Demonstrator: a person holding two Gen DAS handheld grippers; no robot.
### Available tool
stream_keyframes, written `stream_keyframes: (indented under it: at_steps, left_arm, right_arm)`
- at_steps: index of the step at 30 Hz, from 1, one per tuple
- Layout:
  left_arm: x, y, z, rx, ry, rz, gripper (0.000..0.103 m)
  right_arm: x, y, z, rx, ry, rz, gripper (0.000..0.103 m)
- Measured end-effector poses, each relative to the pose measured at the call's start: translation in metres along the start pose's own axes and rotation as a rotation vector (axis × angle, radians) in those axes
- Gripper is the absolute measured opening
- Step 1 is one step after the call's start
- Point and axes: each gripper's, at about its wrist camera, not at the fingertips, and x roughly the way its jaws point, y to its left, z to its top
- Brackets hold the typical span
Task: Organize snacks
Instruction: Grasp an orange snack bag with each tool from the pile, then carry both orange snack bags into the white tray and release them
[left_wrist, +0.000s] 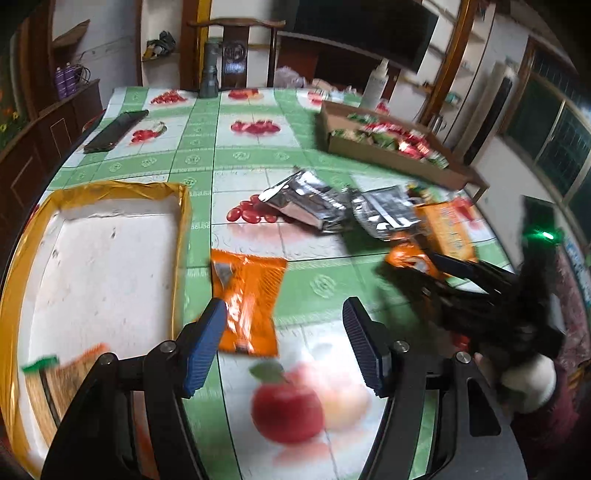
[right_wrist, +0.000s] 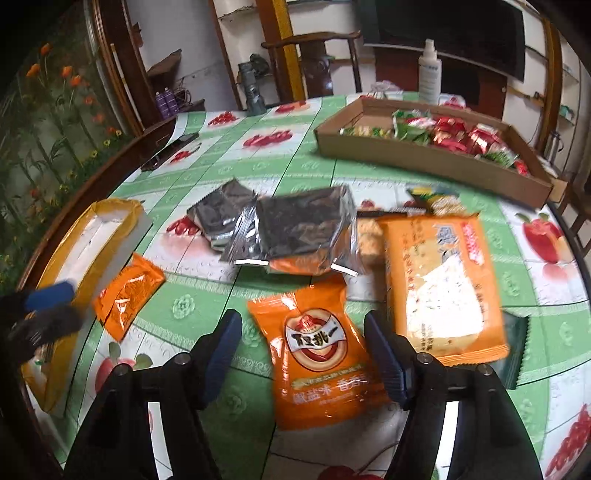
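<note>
Left gripper (left_wrist: 284, 332): jaws apart, nothing clamped; angled down over the table.
Small orange packet (left_wrist: 247, 299): flat on the tablecloth, just ahead of the left fingers, overlapping the left pad in view; no grip visible.
Gold-rimmed tray (left_wrist: 183, 229): immediately left of that packet; white floor, a snack pack at its near corner.
Right gripper (right_wrist: 303, 339): jaws apart, not pressing on anything.
Orange snack bag (right_wrist: 321, 365): lies between the right fingers, tilted, resting on the table (right_wrist: 207, 295).
Large orange biscuit pack (right_wrist: 443, 288): just right of the right finger.
Silver foil packs (right_wrist: 291, 225): beyond the bag, mid-table, partly overlapping.
Cardboard box (right_wrist: 424, 162): far right, filled with red and green sweets.
</note>
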Motion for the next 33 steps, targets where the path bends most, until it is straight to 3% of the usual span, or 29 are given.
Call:
stream_keyframes:
  at_steps: [8, 14, 16, 19, 26, 30, 33]
  left_arm:
    - [0.038, 0.001, 0.01, 0.036, 0.09, 0.077, 0.064]
    - [0.053, -0.009, 0.005, 0.079, 0.113, 0.132, 0.064]
    - [0.054, -0.018, 0.001, 0.115, 0.11, 0.161, 0.045]
    - [0.047, -0.029, -0.005, 0.142, 0.079, 0.158, 0.037]
    - [0.011, -0.028, -0.011, 0.088, 0.029, 0.061, 0.037]
    - [-0.02, -0.006, -0.013, 0.008, -0.008, -0.001, 0.037]
    - [-0.039, 0.018, -0.015, -0.044, -0.036, 0.011, 0.037]
  right_arm:
    - [0.007, 0.001, -0.009, -0.032, -0.003, 0.008, 0.073]
    - [0.004, 0.001, -0.009, -0.027, -0.009, 0.014, 0.066]
    - [0.004, 0.002, -0.01, -0.033, -0.013, 0.018, 0.053]
    - [0.003, 0.002, -0.011, -0.032, -0.015, 0.042, 0.047]
    - [-0.003, -0.001, -0.013, 0.001, -0.034, 0.09, 0.041]
    - [-0.009, 0.001, -0.014, 0.015, -0.035, 0.12, 0.04]
    - [-0.021, 0.008, -0.016, 0.021, -0.037, 0.156, 0.04]
